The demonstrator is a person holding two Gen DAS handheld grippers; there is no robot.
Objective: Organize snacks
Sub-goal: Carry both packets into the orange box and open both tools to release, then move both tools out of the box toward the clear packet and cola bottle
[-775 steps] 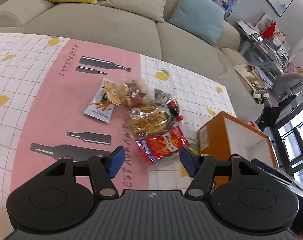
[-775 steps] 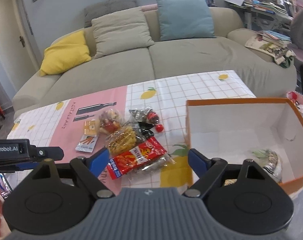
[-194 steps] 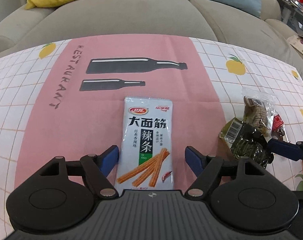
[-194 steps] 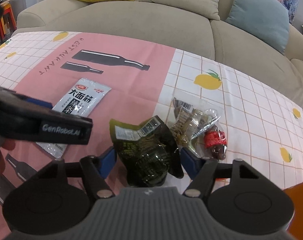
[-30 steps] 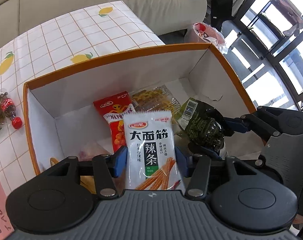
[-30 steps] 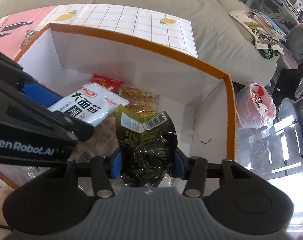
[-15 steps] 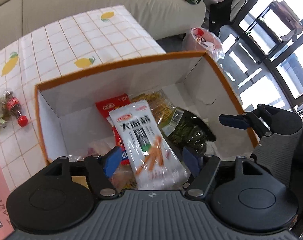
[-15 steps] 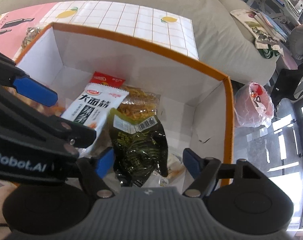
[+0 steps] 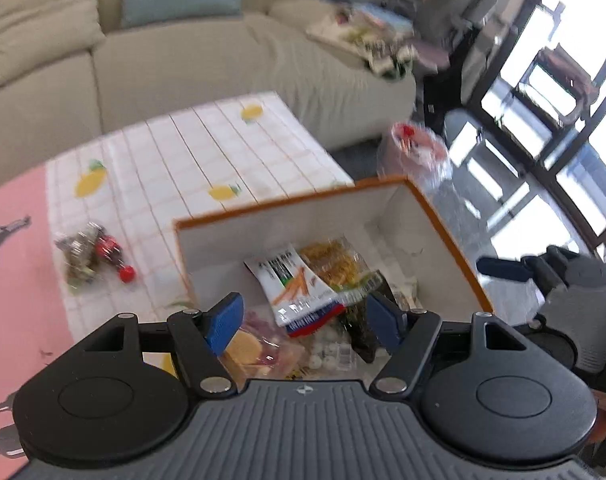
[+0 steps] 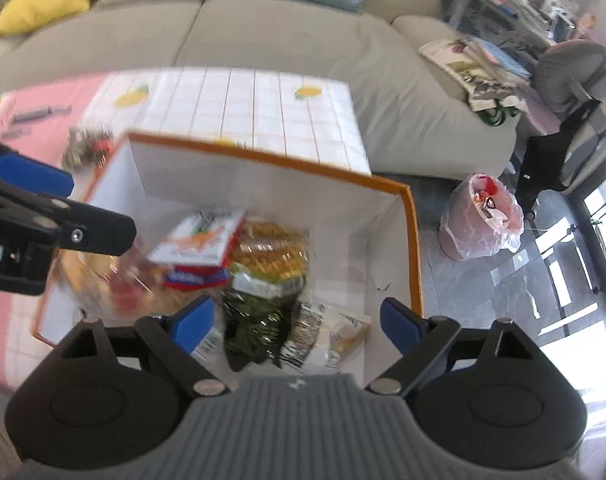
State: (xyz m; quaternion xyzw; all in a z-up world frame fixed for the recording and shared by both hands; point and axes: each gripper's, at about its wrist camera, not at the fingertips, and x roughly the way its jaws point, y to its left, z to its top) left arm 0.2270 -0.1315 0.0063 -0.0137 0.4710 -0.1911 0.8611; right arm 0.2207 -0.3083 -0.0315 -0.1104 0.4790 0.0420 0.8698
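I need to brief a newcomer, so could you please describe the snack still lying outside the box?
Start at the orange-rimmed box on the checked tablecloth. On the cloth just beyond its far left corner lies a clear snack bag. Unlike the boxed packets, it shows a red cola-bottle shape.

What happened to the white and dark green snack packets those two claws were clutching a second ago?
Both were let go into the orange box. The white packet now lies on the pile; the left gripper is open. The dark green packet lies beside it; the right gripper is open too. Both grippers have lifted. The small snacks on the tablecloth stayed put.
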